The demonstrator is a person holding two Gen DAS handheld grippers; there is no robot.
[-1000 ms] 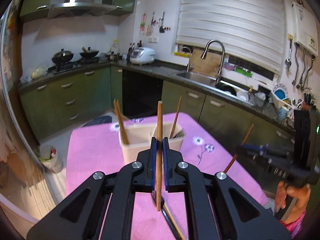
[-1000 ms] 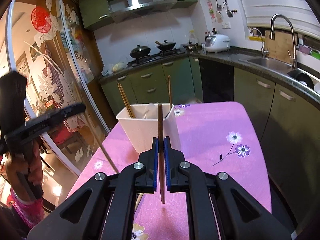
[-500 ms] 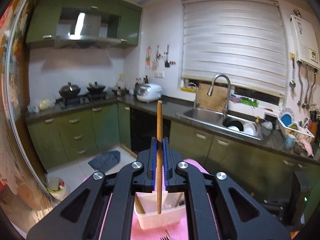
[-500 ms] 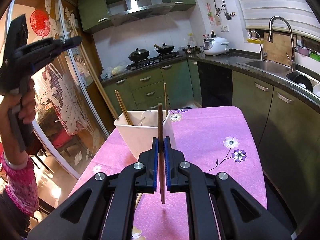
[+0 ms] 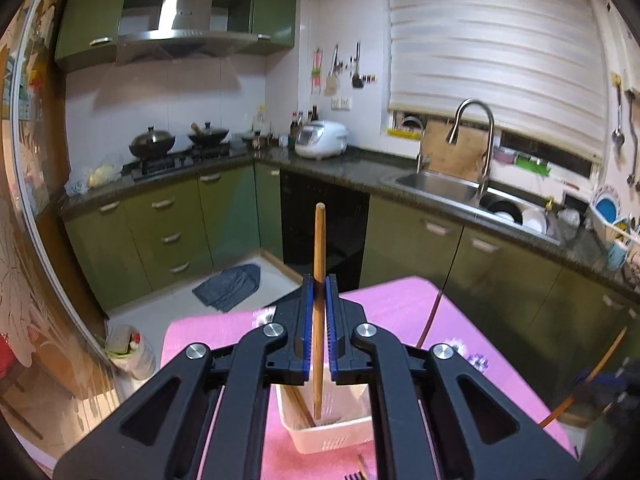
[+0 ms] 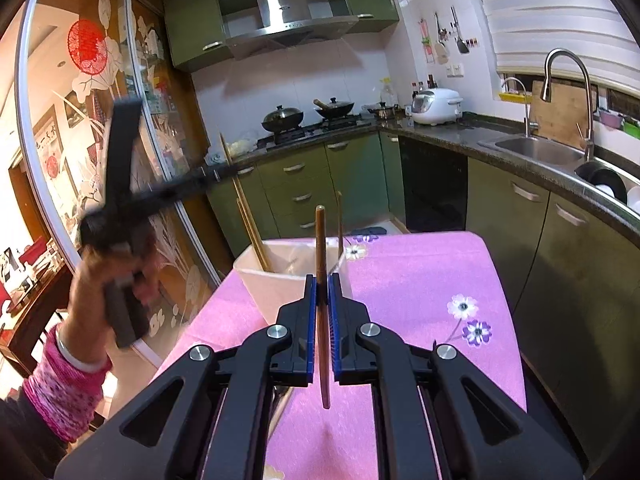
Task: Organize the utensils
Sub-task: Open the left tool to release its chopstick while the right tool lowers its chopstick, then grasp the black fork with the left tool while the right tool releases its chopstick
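Two grippers each pinch a single wooden chopstick between blue-padded fingers. Seen from its own camera, the left gripper (image 5: 319, 300) is clamped on a light-brown chopstick (image 5: 319, 280) that stands nearly upright, its lower tip hanging inside the white holder (image 5: 328, 436) that stands on the pink tablecloth (image 5: 400, 304); whether the tip touches the bottom is unclear. More chopsticks (image 5: 298, 404) already lean in the holder's left part. The right gripper (image 6: 322, 300) is likewise closed on a darker chopstick (image 6: 321, 248), held upright above the pink flowered cloth, its lower end free in the air and nearer the camera than the white holder (image 6: 272, 280). In the right wrist view, the left gripper (image 6: 216, 174) appears blurred at left, raised in the person's hand (image 6: 108, 276), with its chopstick (image 6: 240, 200) slanting down toward the holder's left compartment; a further chopstick (image 6: 339, 216) stands in the holder's right side. Behind the table run green cabinets (image 5: 168, 224), a stove with two woks (image 5: 180, 140), a rice cooker (image 5: 322, 139) and a steel sink (image 5: 436, 184).
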